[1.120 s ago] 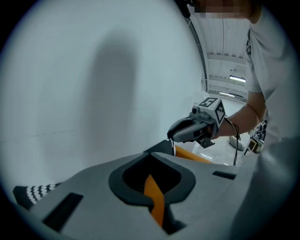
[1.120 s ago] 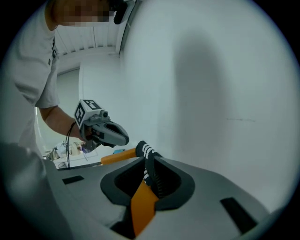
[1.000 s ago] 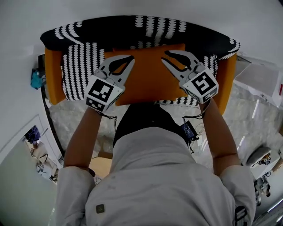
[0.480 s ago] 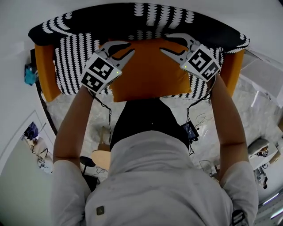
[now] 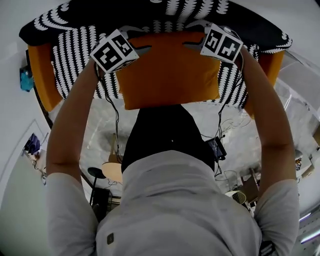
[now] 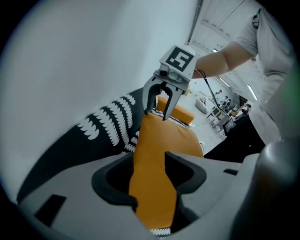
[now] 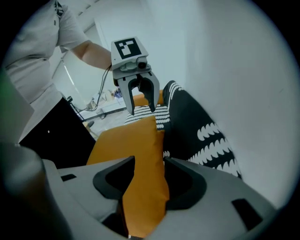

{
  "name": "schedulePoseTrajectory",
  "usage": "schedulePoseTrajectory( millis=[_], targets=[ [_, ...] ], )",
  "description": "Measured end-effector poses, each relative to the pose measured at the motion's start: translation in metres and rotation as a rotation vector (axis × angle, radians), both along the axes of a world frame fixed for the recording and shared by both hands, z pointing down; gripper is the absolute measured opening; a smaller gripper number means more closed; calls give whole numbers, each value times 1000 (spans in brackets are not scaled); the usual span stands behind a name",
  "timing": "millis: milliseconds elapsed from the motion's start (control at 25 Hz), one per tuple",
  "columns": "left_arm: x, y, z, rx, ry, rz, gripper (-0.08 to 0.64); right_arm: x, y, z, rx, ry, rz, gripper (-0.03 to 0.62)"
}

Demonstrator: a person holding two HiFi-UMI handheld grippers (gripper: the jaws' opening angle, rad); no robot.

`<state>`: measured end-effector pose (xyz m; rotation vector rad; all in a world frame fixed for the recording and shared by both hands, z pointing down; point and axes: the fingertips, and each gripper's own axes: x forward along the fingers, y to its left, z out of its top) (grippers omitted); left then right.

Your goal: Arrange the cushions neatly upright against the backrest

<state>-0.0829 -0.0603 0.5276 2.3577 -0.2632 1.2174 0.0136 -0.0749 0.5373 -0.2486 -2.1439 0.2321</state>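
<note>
As jaws part, one orange cushion [image 5: 170, 70] stands upright

Both the left gripper [image 6: 149, 164] and the right gripper [image 7: 149, 164] have just been opening, and their fingers are now wide, with the cushion's top edge between them. It stands against the far backrest [image 5: 150, 12], flanked by two others: the left striped cushion [image 5: 75, 60] and the right striped cushion [image 5: 232, 82].

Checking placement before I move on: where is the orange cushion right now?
In the head view, the orange cushion is upright at centre, in front of the black patterned backrest, between two striped cushions.

Black-and-white patterned sofa [image 5: 75, 55], 1 orange cushion [image 5: 170, 75] on it against its back
</note>
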Motion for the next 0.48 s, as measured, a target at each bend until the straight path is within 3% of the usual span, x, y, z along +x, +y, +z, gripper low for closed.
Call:
schedulePoseTrajectory(
  millis=[160,480],
  targets=[
    [-10,-1,35,-75,-75,105,238,6,1,31,-43,87,-84,233],
    [-24,-1,99,-223,-149,211,264,9,-5,92,-131,193,-202,253]
  ],
)
